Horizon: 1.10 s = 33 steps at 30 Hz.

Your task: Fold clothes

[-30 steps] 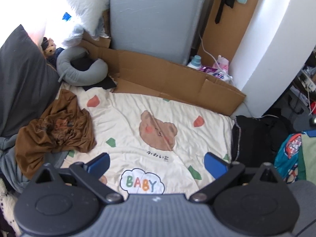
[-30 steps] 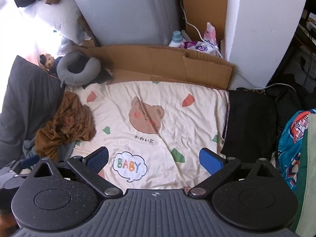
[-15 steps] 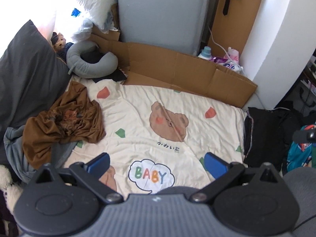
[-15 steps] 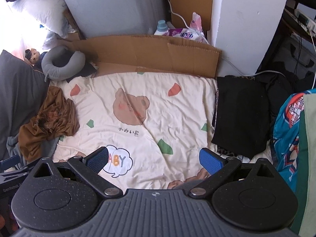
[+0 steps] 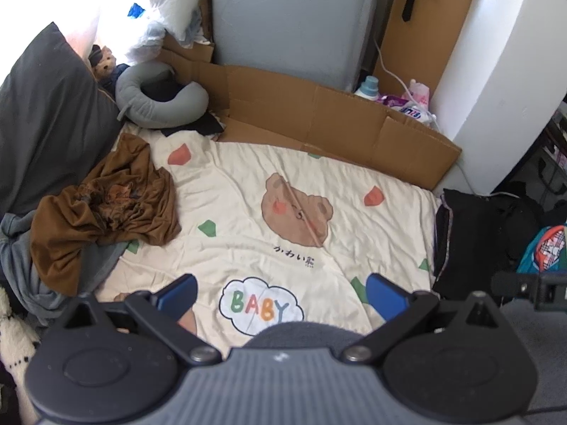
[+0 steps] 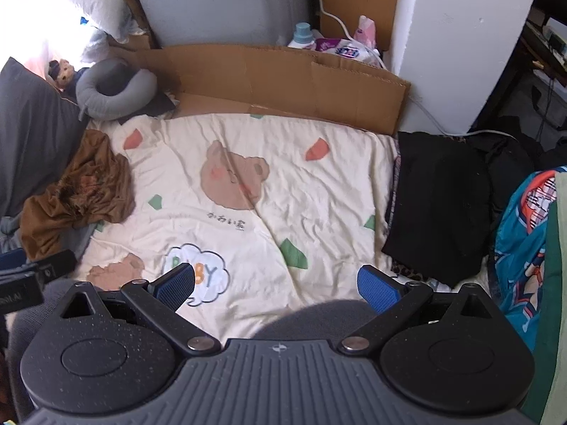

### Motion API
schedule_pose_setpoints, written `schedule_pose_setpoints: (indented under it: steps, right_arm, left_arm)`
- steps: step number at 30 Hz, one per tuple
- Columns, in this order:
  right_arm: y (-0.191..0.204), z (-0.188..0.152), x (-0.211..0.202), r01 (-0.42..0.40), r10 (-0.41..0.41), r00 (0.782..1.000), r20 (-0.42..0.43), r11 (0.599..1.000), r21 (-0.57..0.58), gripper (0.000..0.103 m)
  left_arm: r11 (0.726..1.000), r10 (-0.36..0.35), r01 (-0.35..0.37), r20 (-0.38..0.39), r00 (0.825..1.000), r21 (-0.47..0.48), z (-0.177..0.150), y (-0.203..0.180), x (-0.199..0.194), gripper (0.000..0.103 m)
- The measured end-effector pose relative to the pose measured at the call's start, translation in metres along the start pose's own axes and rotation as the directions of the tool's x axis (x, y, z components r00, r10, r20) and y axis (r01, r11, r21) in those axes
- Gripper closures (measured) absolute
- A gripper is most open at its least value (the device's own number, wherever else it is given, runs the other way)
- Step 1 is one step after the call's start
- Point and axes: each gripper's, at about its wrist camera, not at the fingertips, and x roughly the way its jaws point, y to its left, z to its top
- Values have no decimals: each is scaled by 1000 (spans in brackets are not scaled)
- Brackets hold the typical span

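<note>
A crumpled brown garment lies on the left side of a cream blanket printed with a bear and "BABY". A folded black garment rests at the blanket's right edge. A grey garment lies under the brown one. My left gripper hovers open above the blanket's near edge, holding nothing. My right gripper is open too, above the same edge and further right. Each gripper's body shows at the side of the other's view.
Flattened cardboard lines the far edge before a grey upright panel. A grey neck pillow, dark pillow and small doll sit at left. A white wall, bottles and cables stand far right; colourful fabric near right.
Both grippers have drawn back and risen, so more of the blanket and room shows. The right view has swung rightward, bringing the black garment further in. Both stay open.
</note>
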Motion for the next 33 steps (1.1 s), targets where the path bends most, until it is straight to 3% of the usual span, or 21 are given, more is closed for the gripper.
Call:
schedule_pose_setpoints:
  steps: [13, 28, 33]
  right_arm:
    - [-7, -12, 22, 7, -7, 1000, -6, 1000, 12, 2]
    - [-8, -8, 33, -13, 13, 999, -31, 1000, 17, 2]
    - [-7, -8, 32, -8, 8, 1000, -29, 1000, 12, 2]
  left_arm:
    - [999, -39, 38, -36, 999, -5, -2, 2, 17, 1]
    - [1000, 16, -16, -31, 999, 9, 0, -5, 23, 9]
    - [997, 49, -48, -25, 998, 54, 0, -13, 23, 11]
